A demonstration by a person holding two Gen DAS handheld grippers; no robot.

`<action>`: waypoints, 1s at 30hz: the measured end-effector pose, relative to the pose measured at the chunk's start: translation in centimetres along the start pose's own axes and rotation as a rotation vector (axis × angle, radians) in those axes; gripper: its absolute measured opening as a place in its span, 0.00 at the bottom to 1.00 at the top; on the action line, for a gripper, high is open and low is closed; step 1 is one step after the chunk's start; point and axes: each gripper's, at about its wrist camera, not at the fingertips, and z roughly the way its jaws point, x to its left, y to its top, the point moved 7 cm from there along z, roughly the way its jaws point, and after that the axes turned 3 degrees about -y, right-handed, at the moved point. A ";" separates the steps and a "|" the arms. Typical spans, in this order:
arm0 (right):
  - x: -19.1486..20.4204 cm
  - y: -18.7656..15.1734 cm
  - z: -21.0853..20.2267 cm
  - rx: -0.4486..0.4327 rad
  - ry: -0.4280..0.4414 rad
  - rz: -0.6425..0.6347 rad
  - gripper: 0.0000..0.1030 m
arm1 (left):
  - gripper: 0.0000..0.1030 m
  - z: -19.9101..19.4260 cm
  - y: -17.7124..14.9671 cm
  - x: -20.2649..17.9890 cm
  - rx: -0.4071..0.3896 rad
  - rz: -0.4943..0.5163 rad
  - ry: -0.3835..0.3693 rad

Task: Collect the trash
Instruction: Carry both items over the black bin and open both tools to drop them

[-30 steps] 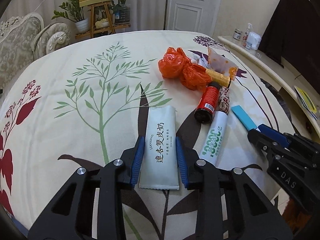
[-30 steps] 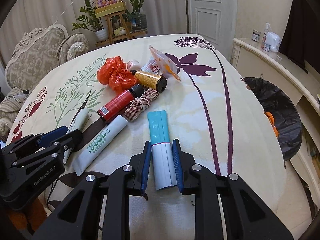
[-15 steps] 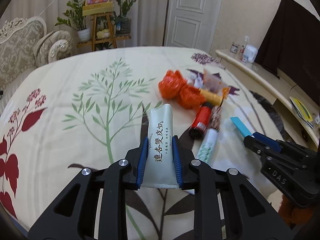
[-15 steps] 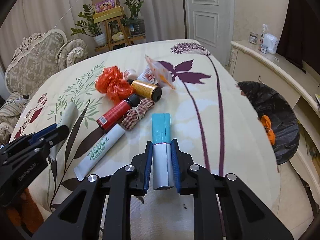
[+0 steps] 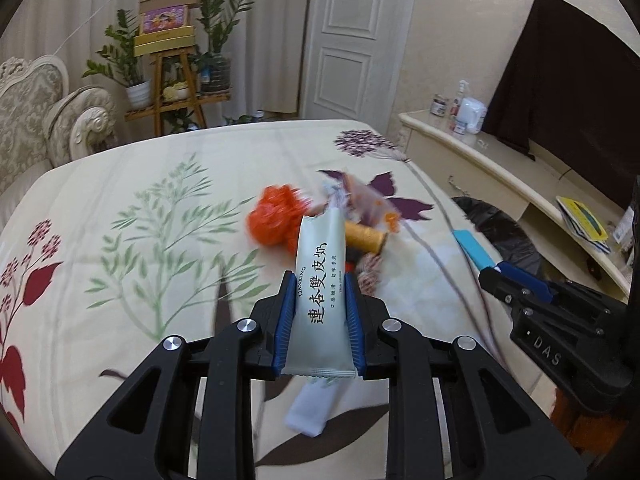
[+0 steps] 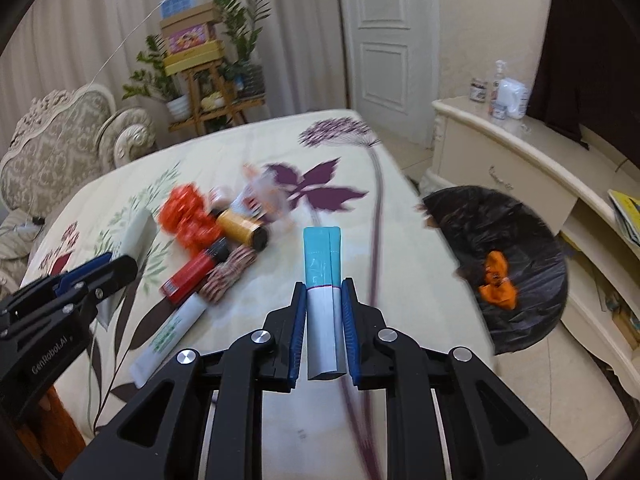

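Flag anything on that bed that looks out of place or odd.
A heap of trash sits on the floral bedspread: orange plastic bag, gold-wrapped bottle, red can, white tube. None of it belongs on a bed. Nothing looks spilled or broken.

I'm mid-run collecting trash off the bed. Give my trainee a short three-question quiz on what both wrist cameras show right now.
1. True or false: the left gripper is shut on the pale green sachet.
2. What does the right gripper hold? A) red bottle B) teal and white tube C) orange bag
3. Fill in: beside the bed, the black bin bag already holds something coloured ____.

Key:
1. True; it is off the bed.
2. B, the teal and white tube; the red bottle lies on the bed.
3. Orange: the orange scrap.
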 end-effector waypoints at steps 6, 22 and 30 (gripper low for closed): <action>-4.6 1.9 -0.3 -0.033 -0.063 0.054 0.18 | 0.23 1.8 1.9 -3.6 0.000 0.030 -0.059; -15.5 4.1 2.6 -0.039 -0.192 0.163 0.18 | 0.23 9.5 6.4 -16.3 0.008 0.168 -0.167; -18.1 4.0 4.8 -0.016 -0.218 0.188 0.18 | 0.23 13.3 6.4 -19.6 0.051 0.214 -0.178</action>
